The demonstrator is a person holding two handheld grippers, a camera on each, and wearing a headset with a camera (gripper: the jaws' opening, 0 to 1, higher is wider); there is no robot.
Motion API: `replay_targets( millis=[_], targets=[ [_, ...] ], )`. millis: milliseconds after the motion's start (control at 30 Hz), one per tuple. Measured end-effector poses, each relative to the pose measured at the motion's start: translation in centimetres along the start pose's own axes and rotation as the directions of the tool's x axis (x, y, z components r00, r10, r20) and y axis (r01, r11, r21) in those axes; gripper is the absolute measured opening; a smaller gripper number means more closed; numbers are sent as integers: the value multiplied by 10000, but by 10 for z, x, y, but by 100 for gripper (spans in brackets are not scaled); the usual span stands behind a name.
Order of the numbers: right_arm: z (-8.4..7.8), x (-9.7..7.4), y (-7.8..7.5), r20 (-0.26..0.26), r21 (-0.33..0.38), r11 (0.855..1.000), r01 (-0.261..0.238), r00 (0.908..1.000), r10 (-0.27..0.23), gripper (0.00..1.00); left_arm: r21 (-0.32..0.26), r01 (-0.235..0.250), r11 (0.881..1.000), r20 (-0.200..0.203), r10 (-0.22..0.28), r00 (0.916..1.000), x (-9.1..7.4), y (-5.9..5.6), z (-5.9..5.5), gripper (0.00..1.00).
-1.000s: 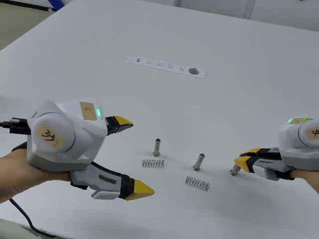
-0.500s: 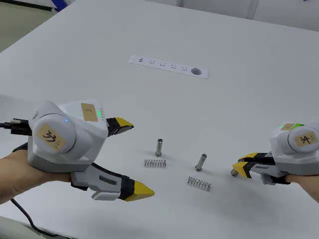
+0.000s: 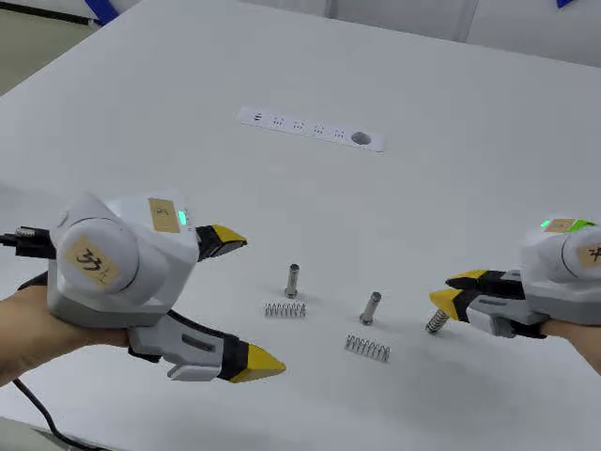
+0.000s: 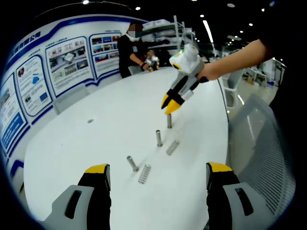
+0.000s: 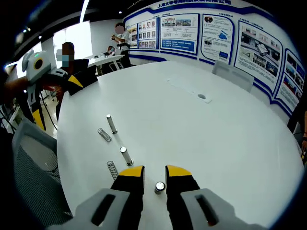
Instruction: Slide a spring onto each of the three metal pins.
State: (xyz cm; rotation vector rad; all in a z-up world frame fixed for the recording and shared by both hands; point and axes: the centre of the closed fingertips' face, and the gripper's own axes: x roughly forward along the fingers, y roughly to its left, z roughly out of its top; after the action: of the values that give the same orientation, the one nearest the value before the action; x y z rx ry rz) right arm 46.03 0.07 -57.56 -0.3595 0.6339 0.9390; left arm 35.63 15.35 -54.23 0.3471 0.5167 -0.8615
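Three metal pins stand on the white table: a bare pin [image 3: 292, 280], a second bare pin [image 3: 371, 306], and a third pin [image 3: 437, 321] with a spring coiled around its shaft. Two loose springs lie flat, one spring [image 3: 285, 309] by the first pin and another spring [image 3: 367, 349] in front of the second. My right gripper [image 3: 449, 291] hovers just over the sprung pin [image 5: 159, 187], its jaws slightly apart on either side of the pin head. My left gripper [image 3: 242, 301] is wide open and holds nothing, left of the pins [image 4: 159, 137].
A white power strip [image 3: 310, 127] lies flat farther back on the table [image 3: 488, 169]. People stand beyond the table's far end in both gripper views. A grey chair back [image 4: 268, 143] sits close to the table edge.
My right gripper's jaws have parted and its tips have risen slightly off the rightmost pin, which now stands with the spring on it. The left gripper has barely moved.
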Motion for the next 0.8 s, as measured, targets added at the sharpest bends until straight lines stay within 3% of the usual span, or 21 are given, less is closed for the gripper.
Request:
replay_targets(
  millis=[133, 233, 333, 533, 667, 800],
  targets=[
    [10, 2, 25, 161, -756, 9944, -744, 9970, 758, 18, -113, 38, 9999, 105, -37, 9999, 1, -2, 2, 83],
    [1, 11, 46, -361, -1534, 9781, -1403, 9900, 1363, 19, -144, -6, 9999, 82, 7, 10000, 1, -1, 0, 83],
    [-11, 20, 58, -894, -2022, 9637, -1742, 9832, 1589, 19, -126, 20, 9999, 61, -19, 10000, 1, -2, 0, 83],
    [-30, 34, 67, -1470, -2018, 9564, -2109, 9720, 1834, 19, -214, -59, 9998, -2, 59, 10000, -1, 0, -4, 83],
    [-40, 40, 71, -1546, -1282, 9667, -2216, 9673, 2012, 19, -327, -93, 9994, -61, 91, 9999, -2, 2, -9, 83],
    [-53, 48, 70, -2011, -1411, 9636, -2269, 9596, 1966, 19, -327, -50, 9995, -173, 44, 9998, -1, 0, -12, 83]
  ],
)
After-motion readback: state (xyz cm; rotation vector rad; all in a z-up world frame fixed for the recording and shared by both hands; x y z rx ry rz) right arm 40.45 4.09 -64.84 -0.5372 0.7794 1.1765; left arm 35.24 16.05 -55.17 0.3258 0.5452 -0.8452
